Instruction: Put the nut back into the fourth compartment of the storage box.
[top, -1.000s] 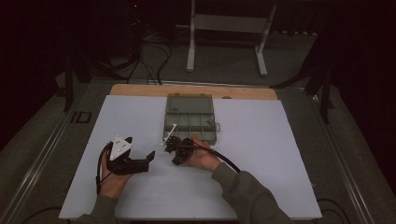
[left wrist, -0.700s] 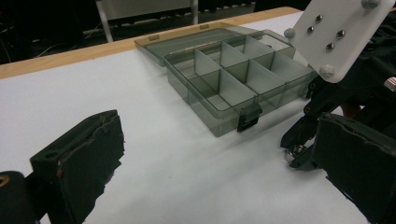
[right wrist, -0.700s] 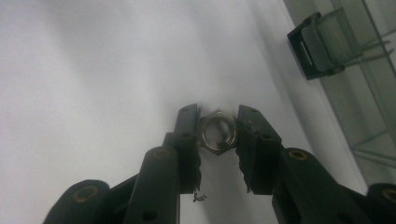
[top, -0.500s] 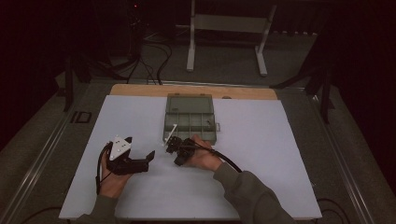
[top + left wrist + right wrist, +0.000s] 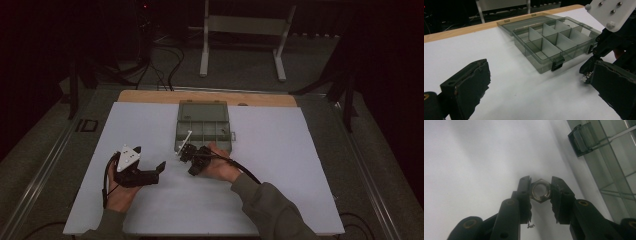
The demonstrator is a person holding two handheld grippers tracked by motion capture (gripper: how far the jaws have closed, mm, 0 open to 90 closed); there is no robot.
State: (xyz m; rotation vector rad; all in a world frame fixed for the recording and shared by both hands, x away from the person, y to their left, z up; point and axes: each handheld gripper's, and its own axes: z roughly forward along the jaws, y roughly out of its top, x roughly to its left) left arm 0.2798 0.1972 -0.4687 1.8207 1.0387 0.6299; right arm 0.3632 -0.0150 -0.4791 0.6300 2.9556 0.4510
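A metal hex nut (image 5: 540,190) sits clamped between the two black jaws of my right gripper (image 5: 540,180), just above the white mat. In the high view the right gripper (image 5: 192,156) hovers at the front left corner of a grey-green translucent compartment box (image 5: 204,127), whose lid lies open towards the back. My left gripper (image 5: 158,171) rests on the mat to the left, jaws pointing right. In the left gripper view its pads (image 5: 466,85) stand wide apart with nothing between them, facing the box (image 5: 549,45) and the right gripper (image 5: 599,50).
A white mat (image 5: 300,165) covers the table, with a wooden strip (image 5: 150,96) along its far edge. Beyond the table stand a metal frame (image 5: 240,30) and loose cables (image 5: 165,65). The box's front latch (image 5: 557,65) hangs open.
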